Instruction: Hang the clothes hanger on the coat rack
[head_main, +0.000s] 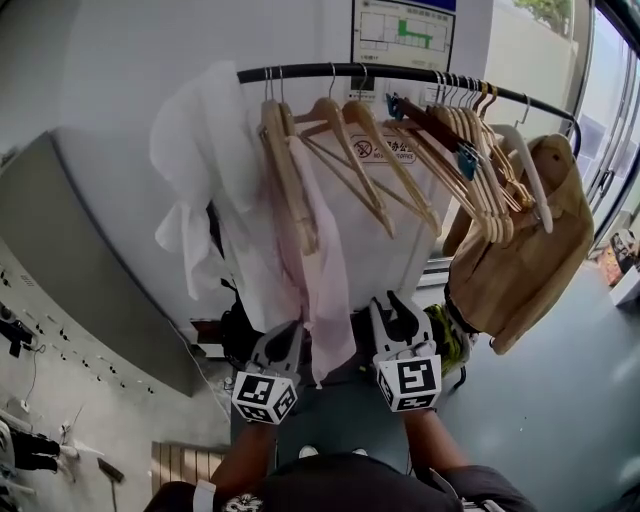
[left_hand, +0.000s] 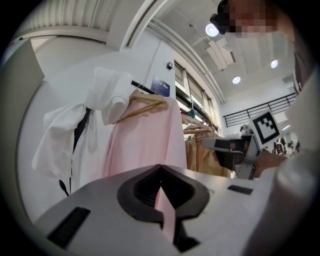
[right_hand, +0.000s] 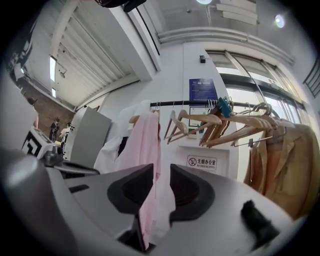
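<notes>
A pink garment (head_main: 325, 270) hangs from a wooden hanger (head_main: 285, 160) hooked on the black rail of the coat rack (head_main: 400, 72). My left gripper (head_main: 285, 335) is at the garment's lower edge. In the left gripper view, my left gripper (left_hand: 160, 167) has its jaws closed together with a strip of the pink garment (left_hand: 145, 145) pinched between them. My right gripper (head_main: 395, 305) is just right of the hem. In the right gripper view, my right gripper (right_hand: 161, 172) stands open, and the pink garment (right_hand: 147, 145) shows in the gap, not pressed.
A white garment (head_main: 200, 150) hangs at the rail's left end. Several bare wooden hangers (head_main: 440, 150) and tan jackets (head_main: 520, 250) fill the right part. A grey panel (head_main: 80, 260) stands at the left. The rack's base and the floor lie below my arms.
</notes>
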